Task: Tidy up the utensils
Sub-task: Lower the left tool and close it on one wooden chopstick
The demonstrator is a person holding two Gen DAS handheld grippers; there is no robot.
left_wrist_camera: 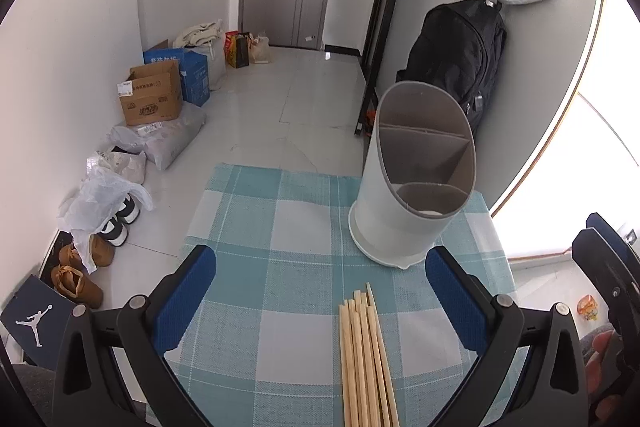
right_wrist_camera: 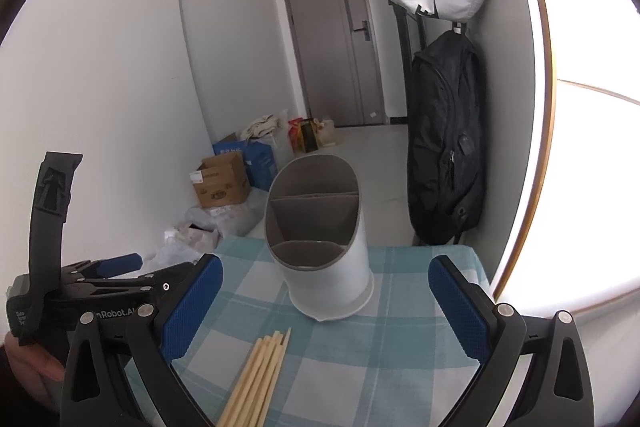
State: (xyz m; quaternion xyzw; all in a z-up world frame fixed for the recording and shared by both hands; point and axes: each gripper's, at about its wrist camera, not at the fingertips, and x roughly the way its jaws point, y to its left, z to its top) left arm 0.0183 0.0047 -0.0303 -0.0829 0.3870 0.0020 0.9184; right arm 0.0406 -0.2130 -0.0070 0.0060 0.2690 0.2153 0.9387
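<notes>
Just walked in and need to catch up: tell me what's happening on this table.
A person holds a gripper in each hand over a table with a blue-and-white checked cloth. Both the left gripper and the right gripper are open and hold nothing. A bundle of wooden chopsticks lies flat on the cloth near them. Beyond it stands a white utensil holder with divided compartments; nothing shows inside it. No chopstick has been picked up yet.

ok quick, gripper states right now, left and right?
Left gripper: jaws wide open, holding nothing, above the chopsticks.
Right gripper: jaws wide open, holding nothing, facing the utensil holder.
</notes>
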